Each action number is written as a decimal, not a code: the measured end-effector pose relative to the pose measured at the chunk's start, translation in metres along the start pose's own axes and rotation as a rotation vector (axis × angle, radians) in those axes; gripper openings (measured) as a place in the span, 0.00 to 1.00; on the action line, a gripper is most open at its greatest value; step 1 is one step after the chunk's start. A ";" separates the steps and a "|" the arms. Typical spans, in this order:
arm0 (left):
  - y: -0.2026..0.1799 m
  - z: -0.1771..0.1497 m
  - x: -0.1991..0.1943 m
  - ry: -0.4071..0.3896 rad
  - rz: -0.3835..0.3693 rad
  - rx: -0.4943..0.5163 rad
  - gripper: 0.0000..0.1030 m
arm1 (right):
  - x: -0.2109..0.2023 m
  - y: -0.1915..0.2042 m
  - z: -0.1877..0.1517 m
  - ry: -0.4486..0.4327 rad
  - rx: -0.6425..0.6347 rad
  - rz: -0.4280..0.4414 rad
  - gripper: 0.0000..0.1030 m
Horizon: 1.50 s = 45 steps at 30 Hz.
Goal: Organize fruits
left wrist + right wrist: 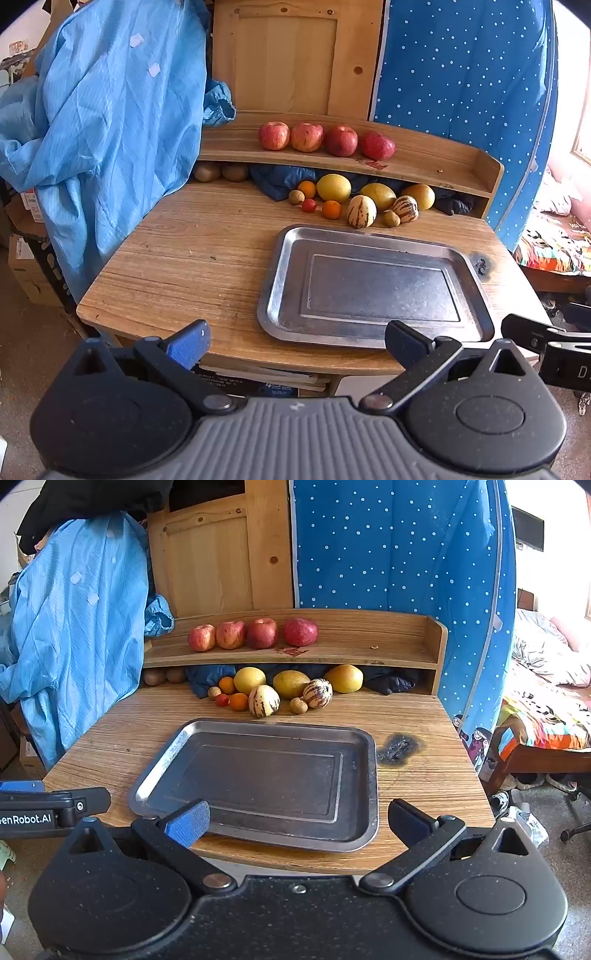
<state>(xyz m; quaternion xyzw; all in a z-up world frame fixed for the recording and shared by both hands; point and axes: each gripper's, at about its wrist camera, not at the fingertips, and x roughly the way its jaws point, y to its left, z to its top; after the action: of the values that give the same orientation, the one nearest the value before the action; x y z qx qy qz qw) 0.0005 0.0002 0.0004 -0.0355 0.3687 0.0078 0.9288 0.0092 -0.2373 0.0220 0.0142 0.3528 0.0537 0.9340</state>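
A bare steel tray lies on the wooden table. Behind it sits a cluster of fruit: yellow fruits, striped melons, oranges, small brown fruits and a red tomato. Several red apples line the raised shelf. My left gripper and right gripper both hover open and hold nothing at the table's near edge, in front of the tray.
A blue garment hangs over the table's left side. A blue dotted fabric wardrobe stands at the back right. A burn mark lies right of the tray. Dark cloth fills the space under the shelf. A bed is at right.
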 end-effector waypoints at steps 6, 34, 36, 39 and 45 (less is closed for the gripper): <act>-0.001 0.000 0.000 -0.004 0.007 0.003 0.99 | 0.000 0.000 0.000 0.001 0.000 0.002 0.99; 0.001 -0.007 0.002 0.015 0.010 0.005 0.99 | 0.001 -0.001 -0.001 0.003 0.002 0.003 0.99; 0.000 -0.007 0.002 0.017 0.010 0.005 0.99 | 0.002 -0.002 -0.001 0.003 0.002 0.004 0.99; -0.001 -0.006 0.002 0.021 0.012 0.006 0.99 | 0.002 -0.003 -0.002 0.004 0.003 0.004 0.99; -0.001 -0.007 0.003 0.024 0.014 0.004 0.99 | 0.003 -0.003 -0.001 0.006 0.004 0.004 0.99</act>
<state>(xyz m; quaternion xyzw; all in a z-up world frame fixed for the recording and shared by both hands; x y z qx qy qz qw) -0.0017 -0.0016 -0.0068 -0.0312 0.3801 0.0131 0.9243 0.0107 -0.2403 0.0190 0.0169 0.3557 0.0550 0.9328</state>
